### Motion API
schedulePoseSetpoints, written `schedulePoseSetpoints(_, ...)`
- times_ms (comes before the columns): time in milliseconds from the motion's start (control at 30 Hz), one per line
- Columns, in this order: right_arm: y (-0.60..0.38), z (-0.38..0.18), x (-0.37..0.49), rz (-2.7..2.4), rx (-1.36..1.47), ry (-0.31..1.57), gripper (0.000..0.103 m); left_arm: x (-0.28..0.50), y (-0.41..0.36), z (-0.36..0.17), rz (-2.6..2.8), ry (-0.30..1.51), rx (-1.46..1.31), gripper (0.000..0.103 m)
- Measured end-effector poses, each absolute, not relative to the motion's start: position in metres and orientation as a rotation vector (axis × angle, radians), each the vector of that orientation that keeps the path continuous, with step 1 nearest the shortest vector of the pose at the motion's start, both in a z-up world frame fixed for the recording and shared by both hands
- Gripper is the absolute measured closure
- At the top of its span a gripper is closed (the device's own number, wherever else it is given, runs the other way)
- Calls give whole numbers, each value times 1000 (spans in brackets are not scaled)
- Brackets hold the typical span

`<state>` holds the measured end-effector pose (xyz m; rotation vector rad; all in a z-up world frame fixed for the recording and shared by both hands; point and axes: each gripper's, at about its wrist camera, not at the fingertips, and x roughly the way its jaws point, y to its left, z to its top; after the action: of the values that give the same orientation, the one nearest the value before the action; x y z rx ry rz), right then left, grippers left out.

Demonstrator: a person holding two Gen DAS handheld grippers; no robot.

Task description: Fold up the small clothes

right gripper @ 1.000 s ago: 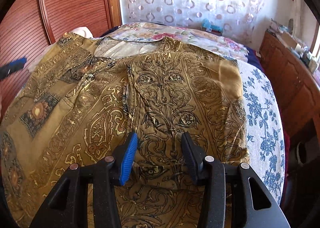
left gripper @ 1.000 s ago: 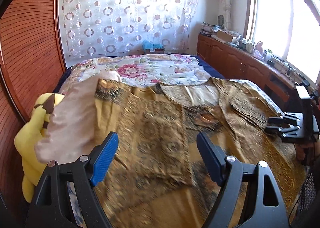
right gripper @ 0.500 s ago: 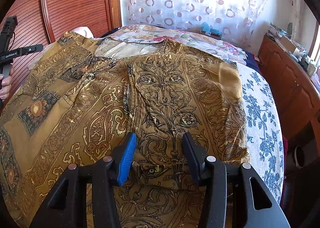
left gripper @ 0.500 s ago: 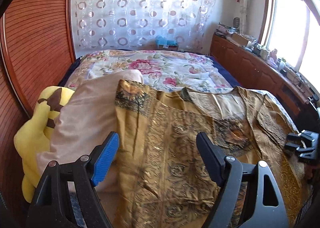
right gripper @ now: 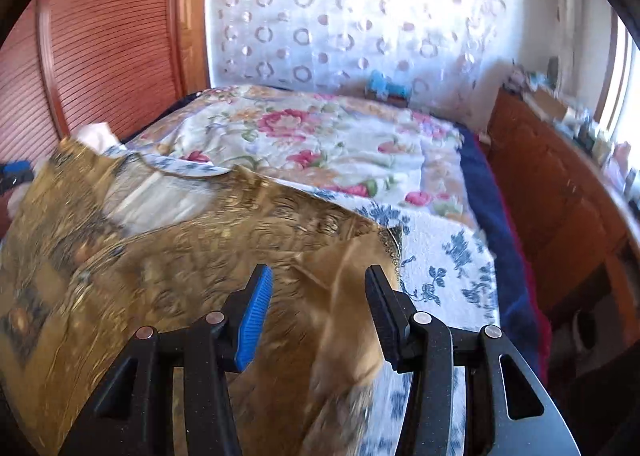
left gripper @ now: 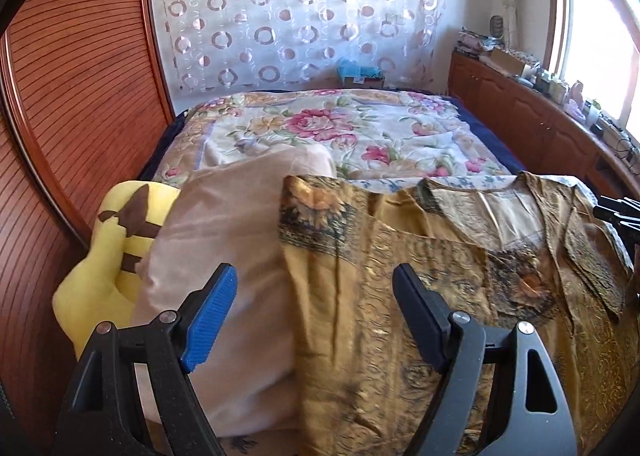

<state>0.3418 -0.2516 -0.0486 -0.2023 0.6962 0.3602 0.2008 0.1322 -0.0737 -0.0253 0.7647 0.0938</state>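
A gold patterned tunic (left gripper: 420, 288) lies spread on the bed; it also shows in the right wrist view (right gripper: 172, 256), blurred. My left gripper (left gripper: 312, 316) is open and empty above the tunic's left edge, where a sleeve (left gripper: 316, 208) lies over a beige pillow (left gripper: 224, 248). My right gripper (right gripper: 316, 308) is open above the tunic's right edge, where a fold of cloth (right gripper: 352, 296) rises between the jaws. The right gripper's tips (left gripper: 616, 212) show at the far right of the left wrist view.
A yellow plush toy (left gripper: 104, 268) lies left of the pillow against the wooden wardrobe (left gripper: 80, 96). A floral quilt (left gripper: 340, 132) covers the far half of the bed. A blue-flowered sheet (right gripper: 444, 268) lies right of the tunic. A cluttered wooden cabinet (left gripper: 540, 124) runs along the right.
My left gripper has swung left, toward the tunic's left sleeve and the pillow. My right gripper has moved right to the tunic's right edge, and the cloth there has lifted into a fold.
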Motion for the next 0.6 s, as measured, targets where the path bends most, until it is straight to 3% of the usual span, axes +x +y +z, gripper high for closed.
schedulePoseSetpoints(267, -243, -58, 361, 352, -203, 740, 53, 215, 147, -76, 57, 812, -88, 22)
schedulePoseSetpoints(467, -237, -59, 372, 338, -217, 782, 53, 231, 152, -78, 27, 823, -121, 40)
schedulePoseSetpoints(600, -238, -59, 372, 333, -221, 775, 53, 242, 156, -81, 51, 819, -139, 43)
